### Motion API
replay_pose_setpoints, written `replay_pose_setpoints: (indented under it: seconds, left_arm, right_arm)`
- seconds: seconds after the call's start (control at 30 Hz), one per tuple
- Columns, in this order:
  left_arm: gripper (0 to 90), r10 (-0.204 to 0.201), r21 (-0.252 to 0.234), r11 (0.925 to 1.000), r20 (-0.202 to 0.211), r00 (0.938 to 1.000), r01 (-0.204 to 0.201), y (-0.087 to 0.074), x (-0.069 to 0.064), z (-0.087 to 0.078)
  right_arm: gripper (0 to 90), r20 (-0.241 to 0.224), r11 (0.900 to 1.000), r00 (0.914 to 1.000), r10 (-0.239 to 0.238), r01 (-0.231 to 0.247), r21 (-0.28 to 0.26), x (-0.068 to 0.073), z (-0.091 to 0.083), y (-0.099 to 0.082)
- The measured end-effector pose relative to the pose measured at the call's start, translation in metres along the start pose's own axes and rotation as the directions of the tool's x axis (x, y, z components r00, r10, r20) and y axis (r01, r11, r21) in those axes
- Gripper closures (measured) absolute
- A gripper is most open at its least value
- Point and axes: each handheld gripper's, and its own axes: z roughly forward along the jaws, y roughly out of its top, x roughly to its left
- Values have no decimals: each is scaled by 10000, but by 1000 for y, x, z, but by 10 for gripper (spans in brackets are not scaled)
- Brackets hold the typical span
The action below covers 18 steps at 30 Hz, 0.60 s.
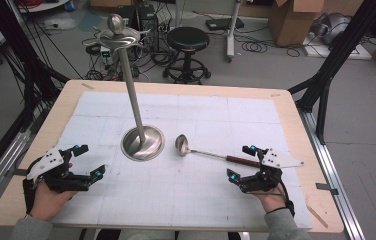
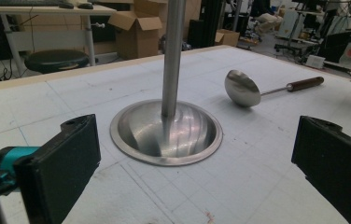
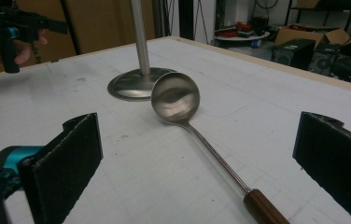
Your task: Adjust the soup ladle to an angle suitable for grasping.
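Table [image 1: 296, 130]: light wood top, most of it covered by a white gridded mat [image 1: 216, 200] with scuffs and faint pencil marks. Beyond the far edge, a black round stool [image 1: 188, 39], cardboard boxes [image 1: 292, 20] and loose cables on the floor.

Stand [image 1: 142, 142]: polished metal, round dished base sitting on the mat a little left of centre, a single tall pole rising from the middle of the dish. At the top, a ring of small hooks under a ball finial [image 1: 115, 23]. In the left gripper view the base [image 2: 166, 133] lies straight ahead, the pole running up out of the frame.

Ladle [image 1: 211, 154]: lies flat on the mat just right of the stand base, apart from it. Bowl [image 1: 181, 144] points toward the stand; thin metal shaft runs right to a dark reddish wooden handle [image 1: 241, 161]. The handle end lies near the right gripper. In the right gripper view the ladle [image 3: 175, 98] sits between the two jaws, bowl farthest away, handle [image 3: 264, 208] nearest, touching neither jaw.

Left gripper [image 1: 90, 162]: held at the near left of the mat, jaws spread wide, nothing between them, aimed toward the stand.

Right gripper [image 1: 241, 162]: held at the near right, jaws spread wide, nothing gripped, aimed along the ladle.
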Motion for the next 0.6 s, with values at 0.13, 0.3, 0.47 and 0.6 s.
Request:
replay_pose_setpoints:
  seconds: [0.13, 0.3, 0.47, 0.6]
  left_arm:
    - [17, 16, 52, 10000, -24, 10000, -16, 0, 0, 0]
    - [18, -50, 73, 10000, -44, 10000, 51, 0, 0, 1]
    - [17, -18, 266, 9996, -115, 9999, 21, -1, 0, 2]
    - [17, -558, 27, 9984, 158, 9983, 557, 0, 2, 1]
  right_arm:
    - [5, 51, 9999, 10000, 37, -38, 111, -1, 1, 0]
    - [6, 181, 9998, 9997, 147, -149, 156, -4, 2, 0]
    - [213, -161, 9976, 9986, 512, -504, 475, -11, 3, -1]
    - [374, -272, 9972, 9985, 467, -450, 601, -8, 4, -1]
